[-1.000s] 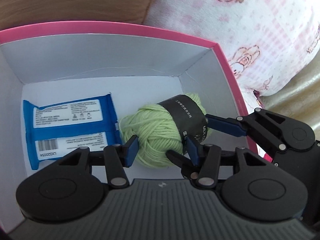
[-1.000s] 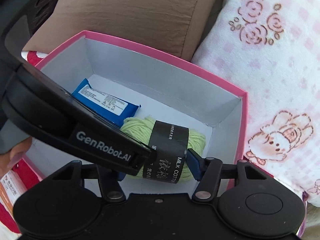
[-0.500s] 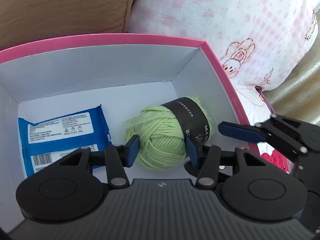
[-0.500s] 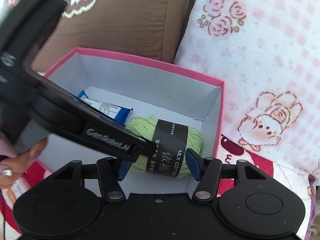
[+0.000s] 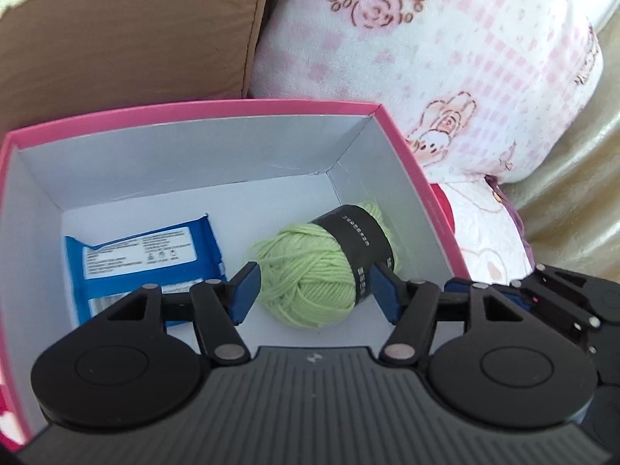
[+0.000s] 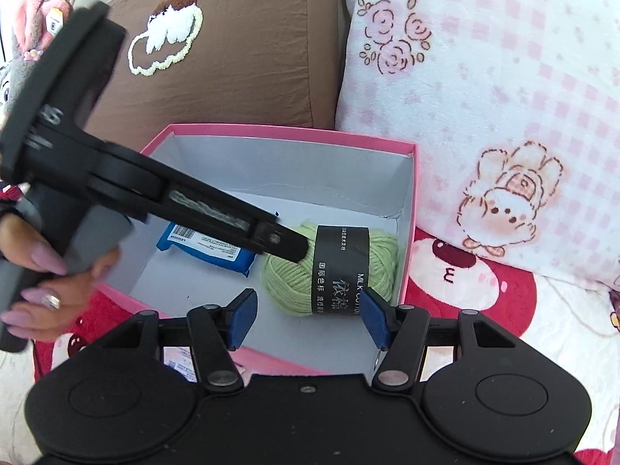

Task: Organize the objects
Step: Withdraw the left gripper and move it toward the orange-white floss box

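A pink box with a white inside holds a ball of light green yarn with a black label and a blue wipes packet. The yarn lies at the box's right side, the packet to its left. My left gripper is open and empty, above the box's near part, apart from the yarn. My right gripper is open and empty, above the box's near rim. The left gripper's body crosses the right wrist view over the box.
A brown cushion with a cloud patch and a pink-and-white rabbit blanket stand behind the box. A red-and-white patterned cloth lies under it. A plush toy is at the far left. A hand grips the left handle.
Both grippers have pulled back and up from the box. The yarn stays lying in the box, no longer between any fingers. More of the cushion and blanket shows.
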Available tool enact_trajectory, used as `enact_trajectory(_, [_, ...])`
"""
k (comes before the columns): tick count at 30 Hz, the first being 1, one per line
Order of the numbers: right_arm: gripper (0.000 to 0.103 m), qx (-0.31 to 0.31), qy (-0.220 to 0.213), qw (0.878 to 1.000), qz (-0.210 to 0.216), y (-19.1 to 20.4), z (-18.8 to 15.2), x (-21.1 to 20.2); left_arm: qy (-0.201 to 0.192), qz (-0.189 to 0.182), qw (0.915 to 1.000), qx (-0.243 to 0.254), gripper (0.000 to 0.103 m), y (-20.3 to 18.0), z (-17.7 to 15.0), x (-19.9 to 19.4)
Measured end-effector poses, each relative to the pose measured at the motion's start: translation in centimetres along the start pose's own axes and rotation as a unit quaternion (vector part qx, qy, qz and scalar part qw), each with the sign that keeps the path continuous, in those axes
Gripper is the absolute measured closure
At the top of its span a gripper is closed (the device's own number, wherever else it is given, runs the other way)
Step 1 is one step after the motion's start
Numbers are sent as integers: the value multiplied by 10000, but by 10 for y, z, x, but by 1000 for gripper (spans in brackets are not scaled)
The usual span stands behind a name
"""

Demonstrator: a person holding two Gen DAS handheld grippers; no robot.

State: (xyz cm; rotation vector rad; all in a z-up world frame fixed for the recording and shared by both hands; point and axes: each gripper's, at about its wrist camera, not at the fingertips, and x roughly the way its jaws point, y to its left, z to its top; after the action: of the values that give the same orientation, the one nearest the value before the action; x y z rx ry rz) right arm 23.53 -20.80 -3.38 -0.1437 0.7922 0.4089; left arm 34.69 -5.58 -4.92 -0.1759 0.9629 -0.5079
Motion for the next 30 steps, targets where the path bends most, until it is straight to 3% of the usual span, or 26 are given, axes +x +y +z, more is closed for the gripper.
enact_trajectory(4, [40, -16, -1, 10000, -43, 5, -3, -4, 22, 154, 9998, 117, 41, -3, -6, -18])
enact_trajectory(14, [39, -11, -54, 9999, -124, 21, -6, -30, -186, 84, 9998, 8, 40, -1, -26, -77])
enact_trajectory(20, [39, -39, -66, 9998, -196, 31, -7, -56, -119, -90, 9999, -75, 40, -4, -38, -105])
enact_trajectory(26, [37, -56, -130, 9998, -171, 45, -8, -85, -111, -105, 9996, 254, 37, -18, -53, -137])
enact_trajectory(30, [36, 124, -180, 9996, -197, 49, -13, -101, -141, 119, 9986, 498, 36, -26, -66, -154])
